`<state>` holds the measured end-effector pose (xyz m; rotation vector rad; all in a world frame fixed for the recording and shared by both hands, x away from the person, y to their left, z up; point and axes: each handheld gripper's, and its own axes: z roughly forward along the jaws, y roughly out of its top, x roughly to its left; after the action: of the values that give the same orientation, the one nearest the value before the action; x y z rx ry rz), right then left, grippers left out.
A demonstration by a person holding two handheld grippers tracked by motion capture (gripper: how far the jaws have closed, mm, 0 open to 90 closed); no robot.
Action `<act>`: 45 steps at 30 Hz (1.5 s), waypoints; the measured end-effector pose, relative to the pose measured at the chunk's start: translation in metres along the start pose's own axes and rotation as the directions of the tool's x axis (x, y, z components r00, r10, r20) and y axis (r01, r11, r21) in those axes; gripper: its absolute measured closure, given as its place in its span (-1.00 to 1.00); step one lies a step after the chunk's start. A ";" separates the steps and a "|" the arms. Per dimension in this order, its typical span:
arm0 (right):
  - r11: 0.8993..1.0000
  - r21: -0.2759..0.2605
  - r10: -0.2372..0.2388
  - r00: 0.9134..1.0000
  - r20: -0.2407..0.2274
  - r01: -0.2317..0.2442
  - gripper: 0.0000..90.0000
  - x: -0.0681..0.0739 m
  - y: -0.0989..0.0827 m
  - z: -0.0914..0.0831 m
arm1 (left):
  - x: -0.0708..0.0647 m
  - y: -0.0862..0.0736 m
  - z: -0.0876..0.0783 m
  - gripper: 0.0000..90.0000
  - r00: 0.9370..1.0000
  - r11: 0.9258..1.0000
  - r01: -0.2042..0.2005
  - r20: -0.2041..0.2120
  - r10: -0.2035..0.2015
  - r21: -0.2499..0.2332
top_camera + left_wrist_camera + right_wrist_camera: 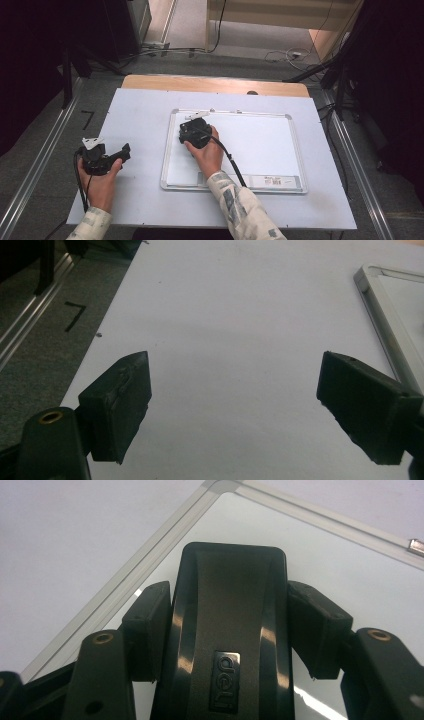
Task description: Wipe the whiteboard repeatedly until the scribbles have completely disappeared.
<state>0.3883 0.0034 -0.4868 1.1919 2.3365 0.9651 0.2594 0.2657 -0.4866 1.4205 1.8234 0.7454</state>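
Clenched in the right tongs [227, 630], black eraser [231, 625] at the whiteboard's [260, 145] upper-left corner, long axis pointing up-frame; left tongs [232, 405] released, idle over bare worktop [240, 305] at left.

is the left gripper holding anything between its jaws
No, the left gripper has its jaws wide apart, with bare white table sheet between them.

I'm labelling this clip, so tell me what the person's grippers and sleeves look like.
Both the left gripper and the right gripper are black, each topped by a pale grey three-cornered plate and trailing a black cable. Their jaws end in blocky black pads. The sleeves are light with a grey-blue pattern.
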 end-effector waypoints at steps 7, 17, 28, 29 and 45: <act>1.000 0.000 -0.023 1.000 -0.014 0.023 -0.20 0.013 -0.010 -0.009 | 0.000 0.000 -0.001 -0.67 1.000 1.000 0.000 -0.006 0.000 -0.003; 0.998 0.002 -0.068 0.997 -0.036 0.068 -0.19 0.035 -0.025 -0.022 | -0.001 0.000 -0.002 -0.67 1.000 1.000 -0.003 -0.006 0.003 -0.003; 0.999 0.015 -0.037 0.995 -0.098 0.038 -0.20 0.040 -0.030 -0.029 | 0.000 0.000 -0.002 -0.67 1.000 1.000 0.002 -0.003 -0.002 -0.007; 0.999 0.015 -0.044 0.994 -0.095 0.046 -0.20 0.041 -0.029 -0.029 | 0.000 0.000 -0.002 -0.67 1.000 1.000 0.003 -0.003 -0.003 -0.007; 0.998 -0.008 -0.070 0.994 -0.083 0.070 -0.18 0.040 -0.023 -0.041 | -0.001 0.000 -0.002 -0.67 1.000 1.000 -0.002 -0.003 0.002 -0.003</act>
<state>0.3288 0.0090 -0.4741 1.0799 2.4219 1.0138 0.2581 0.2648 -0.4854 1.4207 1.8232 0.7515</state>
